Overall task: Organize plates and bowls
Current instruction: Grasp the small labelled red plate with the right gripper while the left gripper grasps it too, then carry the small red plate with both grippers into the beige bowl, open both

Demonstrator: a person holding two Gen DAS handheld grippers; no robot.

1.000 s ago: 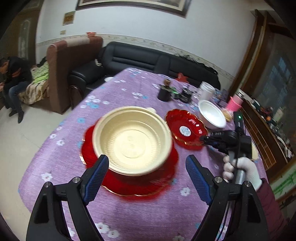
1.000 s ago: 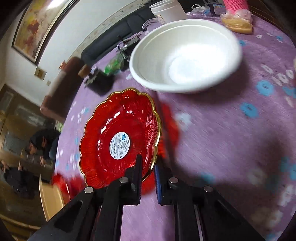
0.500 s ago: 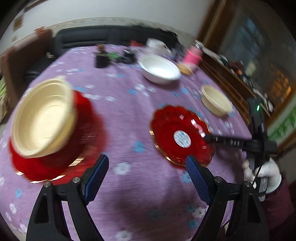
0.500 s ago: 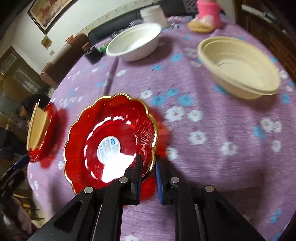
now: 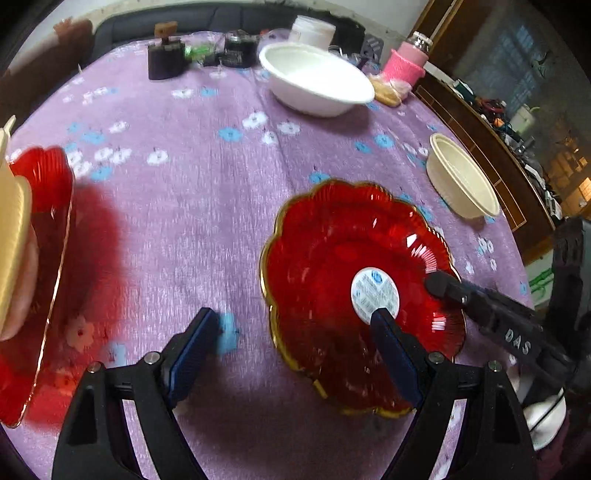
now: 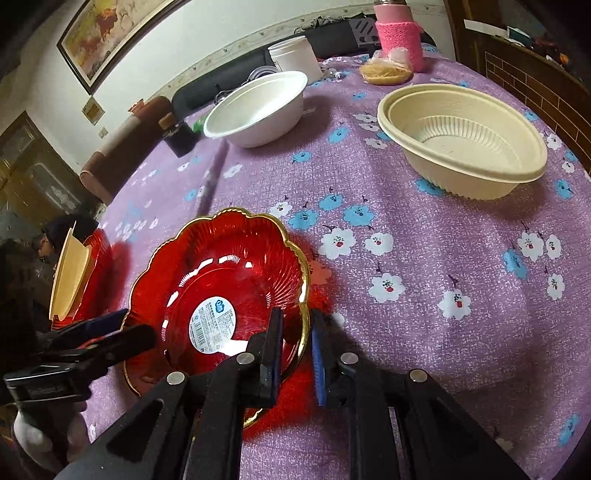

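We judge the task partly done: one beige bowl [image 5: 11,236] already sits on a red plate [image 5: 40,280] at nine o'clock. Our right tongs [image 6: 295,354] are clamped on the rim of the second red plate [image 6: 221,295], now at mid-tabletop [image 6: 443,258]. Our left tongs [image 5: 291,354], gaping and empty, straddle its near rim, having just narrowed slightly. The ribbed beige bowl [image 6: 461,136] at two o'clock and the white bowl [image 6: 258,107] at twelve remain loose. A second ago this plate was beside the white bowl, and the left tongs flanked the stacked pair

A pink-sleeved bottle [image 6: 399,35], white tub [image 6: 295,55] and bagged bun [image 6: 386,70] stand on the floral tablecloth [image 6: 424,258].
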